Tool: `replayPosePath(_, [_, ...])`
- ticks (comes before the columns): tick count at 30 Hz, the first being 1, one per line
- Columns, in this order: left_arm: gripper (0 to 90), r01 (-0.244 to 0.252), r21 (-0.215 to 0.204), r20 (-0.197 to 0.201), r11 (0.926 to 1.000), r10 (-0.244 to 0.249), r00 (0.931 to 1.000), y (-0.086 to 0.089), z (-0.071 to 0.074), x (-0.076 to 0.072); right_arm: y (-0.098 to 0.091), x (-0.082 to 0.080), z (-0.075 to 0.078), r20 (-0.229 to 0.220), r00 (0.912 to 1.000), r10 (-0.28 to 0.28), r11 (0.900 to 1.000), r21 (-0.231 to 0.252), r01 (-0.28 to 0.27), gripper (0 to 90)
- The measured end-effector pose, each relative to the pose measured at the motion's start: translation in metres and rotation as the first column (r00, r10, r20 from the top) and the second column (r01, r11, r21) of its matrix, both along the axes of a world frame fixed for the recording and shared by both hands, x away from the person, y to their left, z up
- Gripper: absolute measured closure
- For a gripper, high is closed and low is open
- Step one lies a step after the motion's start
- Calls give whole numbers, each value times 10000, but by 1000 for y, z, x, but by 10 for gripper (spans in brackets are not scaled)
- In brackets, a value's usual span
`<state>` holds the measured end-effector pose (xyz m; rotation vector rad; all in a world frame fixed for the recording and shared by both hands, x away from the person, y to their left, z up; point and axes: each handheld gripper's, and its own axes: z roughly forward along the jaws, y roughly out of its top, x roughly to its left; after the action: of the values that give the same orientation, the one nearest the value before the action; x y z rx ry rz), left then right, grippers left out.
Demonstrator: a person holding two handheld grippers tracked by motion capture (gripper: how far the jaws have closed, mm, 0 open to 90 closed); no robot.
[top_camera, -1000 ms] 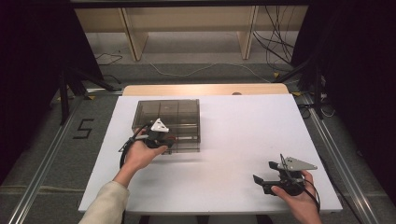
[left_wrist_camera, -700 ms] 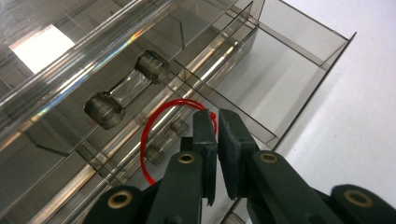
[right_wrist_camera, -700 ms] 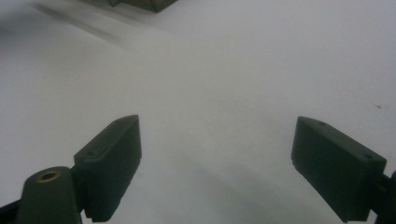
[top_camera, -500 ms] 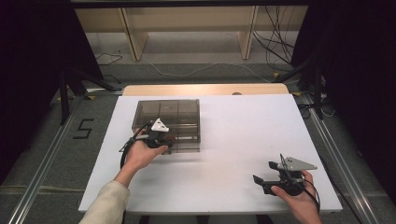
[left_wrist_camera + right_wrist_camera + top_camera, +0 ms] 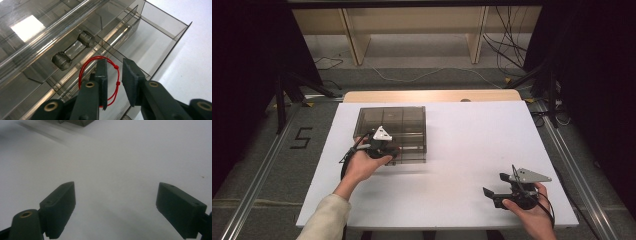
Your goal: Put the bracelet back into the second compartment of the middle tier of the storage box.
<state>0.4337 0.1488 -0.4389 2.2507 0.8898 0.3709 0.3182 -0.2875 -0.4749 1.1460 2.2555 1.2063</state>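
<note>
A smoky clear plastic organiser box (image 5: 412,116) with several compartments sits on the white table, left of centre. My left gripper (image 5: 388,151) is at its near edge, pointing into an open drawer (image 5: 155,30). A thin red cord loop (image 5: 84,68) with small knots lies in that drawer, partly behind one jaw and partly in the gap. The jaws of the left gripper (image 5: 115,65) have just been opening; a gap shows between the pads, and they do not press on the cord. My right gripper (image 5: 494,184) rests near the table's front right, open wide and empty (image 5: 116,190).
A clear bar handle (image 5: 73,50) sits on the drawer front above the open one. The white table top (image 5: 472,140) ends in a wooden strip (image 5: 432,96) at the back. Cables and wooden shelf legs lie on the floor beyond.
</note>
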Motion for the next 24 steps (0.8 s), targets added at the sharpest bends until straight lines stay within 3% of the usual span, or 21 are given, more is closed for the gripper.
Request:
replayPosePath(11, [579,6,-173,334,9999,0,9994,-1,14,-11,0,0,0,17,10000,-4,10000,48,4,170])
replayPosePath(17, [434,-267,-457,326,9986,282,9991,1,21,-16,0,-1,0,26,10000,-7,10000,52,7,170])
replayPosePath(24, [326,-471,-644,453,9968,500,9977,5,24,-19,0,-1,0,31,10000,-22,10000,60,22,170])
